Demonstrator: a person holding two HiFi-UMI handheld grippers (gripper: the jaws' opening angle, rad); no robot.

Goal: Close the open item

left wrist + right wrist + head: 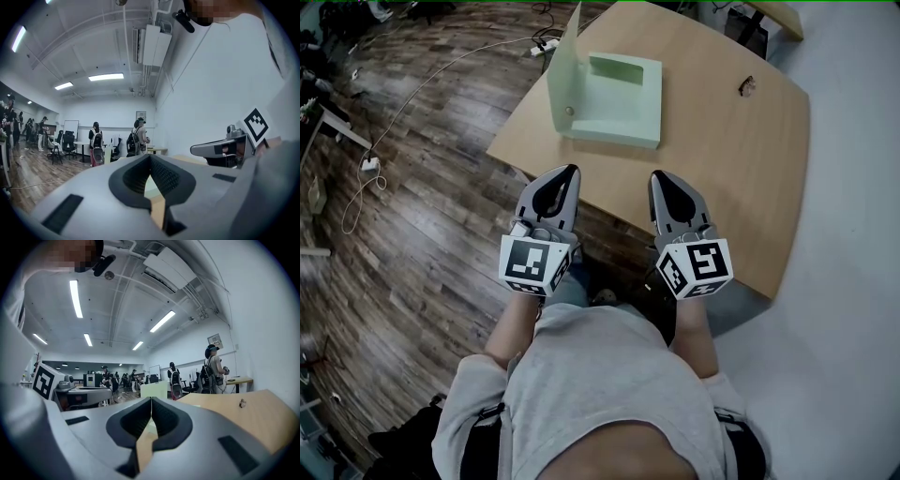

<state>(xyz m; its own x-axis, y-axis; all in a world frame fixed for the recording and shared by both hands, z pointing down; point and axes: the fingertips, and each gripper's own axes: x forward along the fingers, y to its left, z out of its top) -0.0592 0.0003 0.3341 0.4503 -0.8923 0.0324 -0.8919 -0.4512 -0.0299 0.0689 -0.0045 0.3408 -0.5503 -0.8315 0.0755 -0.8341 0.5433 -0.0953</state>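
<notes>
Open pale green box (619, 108) on the counter (741, 169), ahead. Lid (565, 80) upright along its left edge, nearer the left hand-held gripper (569, 172) than the right hand-held gripper (660, 176). Jaws of these 2 pressed together, holding nothing.

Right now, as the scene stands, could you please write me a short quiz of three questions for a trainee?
1. True or false: the lid of the green box stands upright, so the box is open.
2. Choose one: the jaws of the left gripper and the right gripper are A) together, with nothing between them; B) wide apart; C) clamped on the box.
3. Short answer: in the head view, from which side of the box does the lid rise?
Key: 1 true; 2 A; 3 the left side.
</notes>
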